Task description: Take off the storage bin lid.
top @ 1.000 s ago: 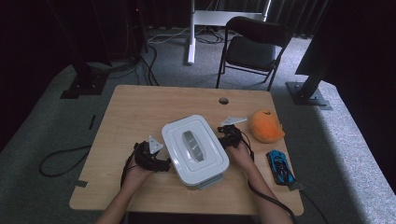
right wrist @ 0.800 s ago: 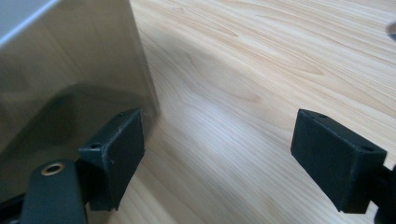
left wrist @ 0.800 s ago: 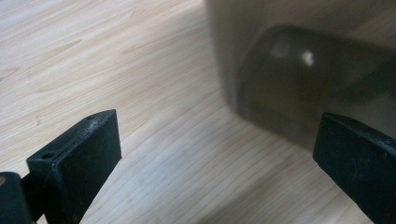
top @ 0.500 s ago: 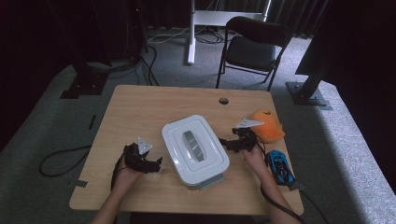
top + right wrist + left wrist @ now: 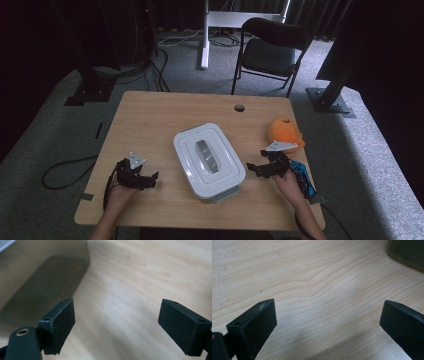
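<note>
Both grippers sit low over the table, jaws spread wide and holding nothing. In the left gripper view the two black jaws frame bare wood grain, with a corner of the box just creeping in at the top right. In the right gripper view it's the same story: jaws apart, nothing between them, the box wall looming at the left.

From the high view, the left gripper waits well off the box's left side, while the right gripper noses in just beside its right edge, so the right is the nearer one. The white lidded box lies between them at mid-table, its long axis running away from the person and tilting a little leftward at the far end, the handle recess following that line. An orange plush toy and a blue toy car sit out by the right hand, untouched.
</note>
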Demonstrator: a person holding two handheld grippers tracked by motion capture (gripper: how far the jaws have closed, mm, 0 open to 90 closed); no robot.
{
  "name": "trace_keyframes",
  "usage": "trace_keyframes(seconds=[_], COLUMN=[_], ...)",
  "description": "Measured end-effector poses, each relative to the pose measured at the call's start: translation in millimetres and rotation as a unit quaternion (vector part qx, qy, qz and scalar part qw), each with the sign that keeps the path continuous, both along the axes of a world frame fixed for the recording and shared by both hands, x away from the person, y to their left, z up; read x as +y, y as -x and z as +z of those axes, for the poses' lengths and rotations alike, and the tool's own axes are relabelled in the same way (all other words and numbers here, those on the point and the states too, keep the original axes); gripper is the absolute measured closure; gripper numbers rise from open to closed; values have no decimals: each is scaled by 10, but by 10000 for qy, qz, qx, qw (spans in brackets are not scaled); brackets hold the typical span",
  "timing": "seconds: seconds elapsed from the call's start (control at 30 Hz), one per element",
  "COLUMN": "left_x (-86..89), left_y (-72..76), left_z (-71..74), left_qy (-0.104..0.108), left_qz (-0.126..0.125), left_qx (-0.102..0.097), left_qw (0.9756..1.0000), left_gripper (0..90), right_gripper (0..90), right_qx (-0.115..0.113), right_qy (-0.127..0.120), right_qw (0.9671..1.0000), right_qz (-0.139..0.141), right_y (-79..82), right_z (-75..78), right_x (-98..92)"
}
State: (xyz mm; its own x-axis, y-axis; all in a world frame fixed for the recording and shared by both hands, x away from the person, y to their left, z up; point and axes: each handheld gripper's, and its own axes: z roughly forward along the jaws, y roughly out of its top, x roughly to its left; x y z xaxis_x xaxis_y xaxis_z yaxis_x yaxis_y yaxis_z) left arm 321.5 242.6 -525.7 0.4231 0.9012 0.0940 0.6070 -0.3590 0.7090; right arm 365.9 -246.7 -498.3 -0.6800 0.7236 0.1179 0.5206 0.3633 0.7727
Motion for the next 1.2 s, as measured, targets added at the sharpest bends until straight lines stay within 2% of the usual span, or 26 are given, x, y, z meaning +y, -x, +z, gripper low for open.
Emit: trace_keyframes(seconds=[0.1,0.17,0.23,0.33,0.47,0.53,0.67,0.83,0.9,1.07,1.2], left_x=[73,117,157,217,280,312,366,410,423,433,437], left_y=[11,16,16,10,12,14,2,-11,-16,-28,-30], left_z=[-30,-46,-70,-90,-106,-117,-160,-200,-201,-202,-202], left_qy=[77,119,51,180,255,293,213,266,284,300,298], left_qz=[27,45,87,125,187,228,328,341,380,384,361], left_qx=[26,61,79,138,172,163,214,315,316,332,333], left_qw=[10000,9999,9999,9997,9994,9992,9990,9986,9984,9983,9983], left_gripper=[15,15,15,15,15,15,15,15,15,15,15], right_gripper=[133,132,130,130,126,125,125,124,124,118,118], right_qx=[47,31,86,86,-7,-130,-273,-298,-329,-477,-579], right_qy=[-175,-158,-210,-368,-558,-534,-570,-761,-767,-894,-735], right_qw=[9998,9999,9997,9993,9984,9983,9975,9962,9961,9948,9956], right_qz=[-34,-49,-43,-58,-128,-187,-301,-304,-287,-71,-88], right_y=[100,161,216,273,305,317,330,354,361,417,450], right_z=[-2,18,65,163,304,369,489,648,672,859,945], right_x=[-107,-150,-189,-230,-266,-270,-269,-223,-211,-57,85])
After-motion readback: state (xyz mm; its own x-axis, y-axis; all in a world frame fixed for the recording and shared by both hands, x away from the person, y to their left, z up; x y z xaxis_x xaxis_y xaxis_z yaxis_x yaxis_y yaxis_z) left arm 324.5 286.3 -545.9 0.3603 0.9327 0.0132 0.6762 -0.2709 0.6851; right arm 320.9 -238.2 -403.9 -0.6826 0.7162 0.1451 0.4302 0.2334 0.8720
